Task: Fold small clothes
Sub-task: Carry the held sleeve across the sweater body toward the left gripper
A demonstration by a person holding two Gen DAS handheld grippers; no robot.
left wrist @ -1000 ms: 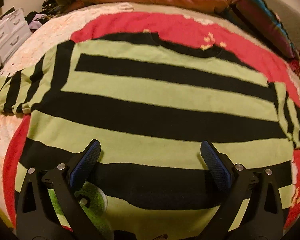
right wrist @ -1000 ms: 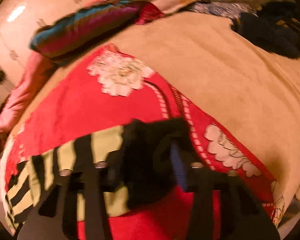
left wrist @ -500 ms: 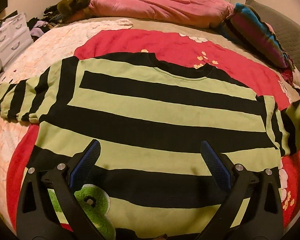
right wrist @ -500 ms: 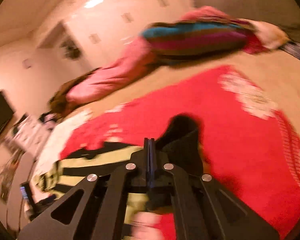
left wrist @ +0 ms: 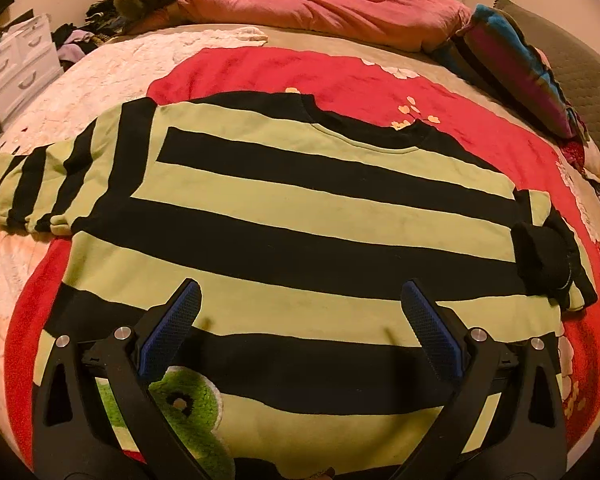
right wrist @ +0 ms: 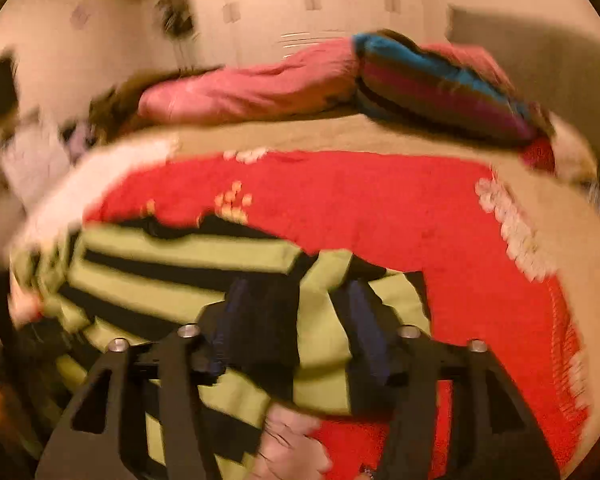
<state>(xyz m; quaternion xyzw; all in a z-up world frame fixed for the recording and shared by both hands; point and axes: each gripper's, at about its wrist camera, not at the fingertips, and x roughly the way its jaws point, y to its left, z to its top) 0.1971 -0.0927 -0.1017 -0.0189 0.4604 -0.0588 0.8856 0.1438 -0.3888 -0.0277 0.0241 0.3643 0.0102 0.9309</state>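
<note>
Sweater: a green-and-black striped sweater (left wrist: 300,216) lies spread flat, front up, on a red blanket (left wrist: 340,76) on the bed (left wrist: 80,80); neckline towards the pillows, hem nearest the cameras.
Left sleeve of the picture: stretched out sideways over the pale quilted cover, cuff at the far left.
Right sleeve of the picture: folded inward, its black cuff (left wrist: 548,252) bunched on the sweater's right edge.
Patch: a fuzzy green patch (left wrist: 188,400) sits near the hem, partly behind the left gripper's frame.
Left gripper (left wrist: 300,320): hangs over the lower part of the sweater, its blue-padded fingers (left wrist: 172,332) spread wide, nothing between them.
Right gripper (right wrist: 300,312): blurred view; it is over the folded sleeve at the sweater's right side; its fingers (right wrist: 364,320) are opening, striped cloth lies between them, the pads apart from it as far as the blur lets me tell.
Hand: part of a person's hand (right wrist: 292,440) shows at the bottom edge of the right wrist view.
Surroundings: a pink pillow (left wrist: 320,4) and a multicoloured striped cushion (left wrist: 516,64) at the head of the bed; white drawers (left wrist: 20,60) at the left.
</note>
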